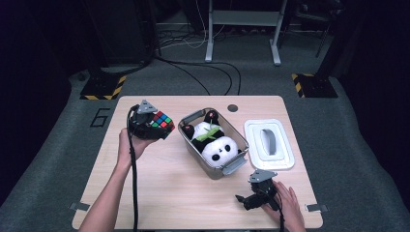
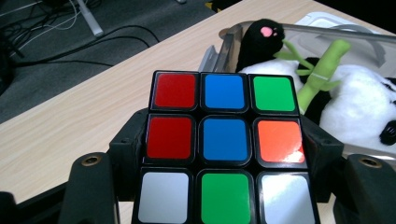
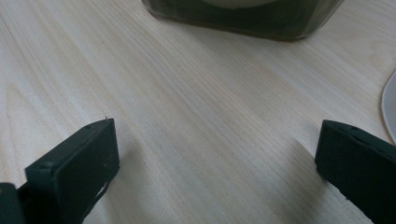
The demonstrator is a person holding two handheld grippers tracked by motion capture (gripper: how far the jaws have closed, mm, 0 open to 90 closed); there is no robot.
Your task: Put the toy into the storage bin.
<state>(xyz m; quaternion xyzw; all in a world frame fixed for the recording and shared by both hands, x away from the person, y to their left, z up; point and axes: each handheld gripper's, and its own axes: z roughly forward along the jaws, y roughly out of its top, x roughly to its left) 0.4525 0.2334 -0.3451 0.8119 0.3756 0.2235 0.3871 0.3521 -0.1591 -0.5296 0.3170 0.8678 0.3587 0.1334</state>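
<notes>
A Rubik's cube (image 1: 163, 120) is held above the left part of the wooden table (image 1: 159, 188), my left gripper (image 1: 153, 128) shut on it. In the left gripper view the cube (image 2: 224, 144) sits between both black jaws, with red, blue, green, orange and white stickers facing the camera. A clear plastic bin (image 1: 231, 166) stands at the table's middle with a panda plush (image 1: 217, 147) inside; the plush (image 2: 359, 100) holds a green bamboo stalk (image 2: 322, 70). My right gripper (image 1: 245, 200) rests low near the front right, open, with bare wood between its jaws (image 3: 217, 154).
A white lid (image 1: 269, 143) lies flat to the right of the bin. The bin's dark wall (image 3: 243, 16) is just ahead of the right gripper. Cables and stand legs cross the floor beyond the table's far edge.
</notes>
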